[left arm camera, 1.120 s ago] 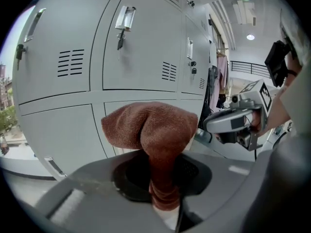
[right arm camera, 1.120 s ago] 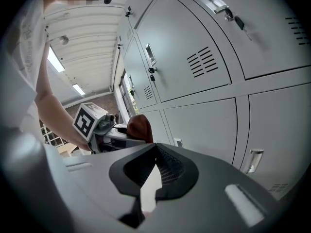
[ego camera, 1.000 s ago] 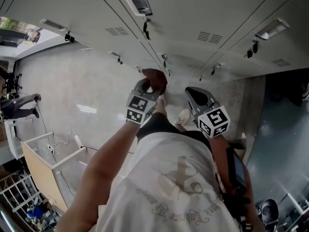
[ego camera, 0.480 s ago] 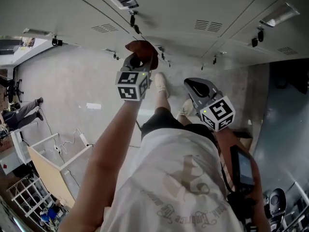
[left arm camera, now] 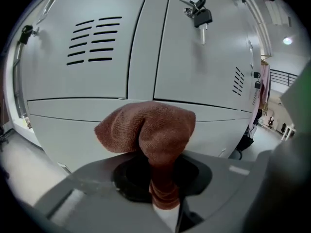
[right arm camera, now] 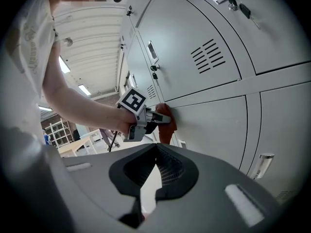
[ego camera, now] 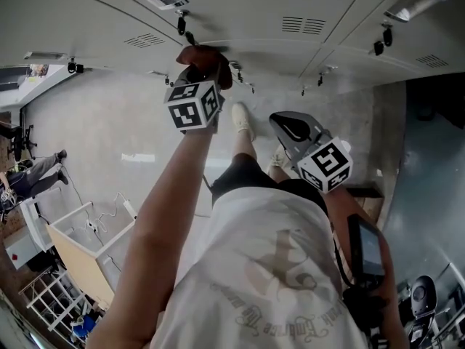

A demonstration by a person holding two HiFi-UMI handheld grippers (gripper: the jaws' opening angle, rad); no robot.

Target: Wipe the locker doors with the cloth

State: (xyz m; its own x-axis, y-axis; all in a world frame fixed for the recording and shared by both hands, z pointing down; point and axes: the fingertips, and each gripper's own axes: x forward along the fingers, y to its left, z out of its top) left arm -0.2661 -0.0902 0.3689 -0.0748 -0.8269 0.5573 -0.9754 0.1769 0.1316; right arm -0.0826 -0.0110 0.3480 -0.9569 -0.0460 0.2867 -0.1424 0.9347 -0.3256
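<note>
A brown cloth (left arm camera: 150, 130) is bunched between the jaws of my left gripper (left arm camera: 163, 178) and pressed against a grey locker door (left arm camera: 77, 115), just below the seam between the upper and lower doors. From the head view, the left gripper (ego camera: 205, 67) reaches far out with the cloth (ego camera: 207, 55) at the lockers (ego camera: 290, 6). My right gripper (ego camera: 282, 121) hangs back beside the body, with jaws together and nothing in them. The right gripper view shows its own jaws (right arm camera: 156, 149) closed, and beyond them the left gripper (right arm camera: 163, 119) and the cloth (right arm camera: 166, 125) on the door (right arm camera: 214, 115).
Keys (left arm camera: 200, 16) hang from a lock on the upper door, beside vent slots (left arm camera: 95, 40). A door handle (right arm camera: 261, 163) sticks out at lower right. On the floor stand a wooden box frame (ego camera: 73, 246) and a white rack (ego camera: 43, 297). A person (ego camera: 29, 169) stands far left.
My left gripper has carried the cloth further along the locker door, away from the body. The right gripper has hardly shifted.
</note>
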